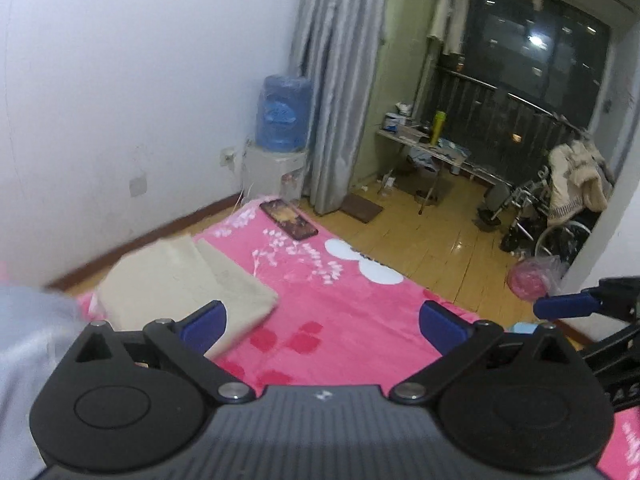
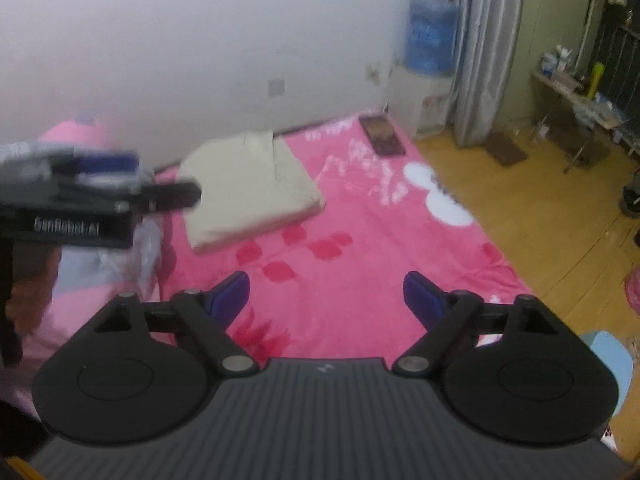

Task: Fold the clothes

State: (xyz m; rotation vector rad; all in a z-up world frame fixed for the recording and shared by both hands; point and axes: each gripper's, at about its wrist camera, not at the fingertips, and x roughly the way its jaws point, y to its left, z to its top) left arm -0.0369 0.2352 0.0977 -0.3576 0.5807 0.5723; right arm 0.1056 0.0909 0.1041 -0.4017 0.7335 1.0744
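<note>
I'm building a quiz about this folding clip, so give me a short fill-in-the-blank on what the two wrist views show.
1. The folded beige garment lies on a blanket whose main colour is ____.
2. The left gripper has its jaws ____, with nothing between them.
3. The blue water bottle stands beside a grey ____.
4. Nothing is held by the right gripper; its jaws stand ____.

Missing words: pink; open; curtain; open

Open pink blanket (image 2: 360, 240) ahead of both claws, bare through the middle. Blocked at the far left by folded beige garment (image 2: 252, 188); dark tray (image 2: 382, 135) by the far edge.
</note>
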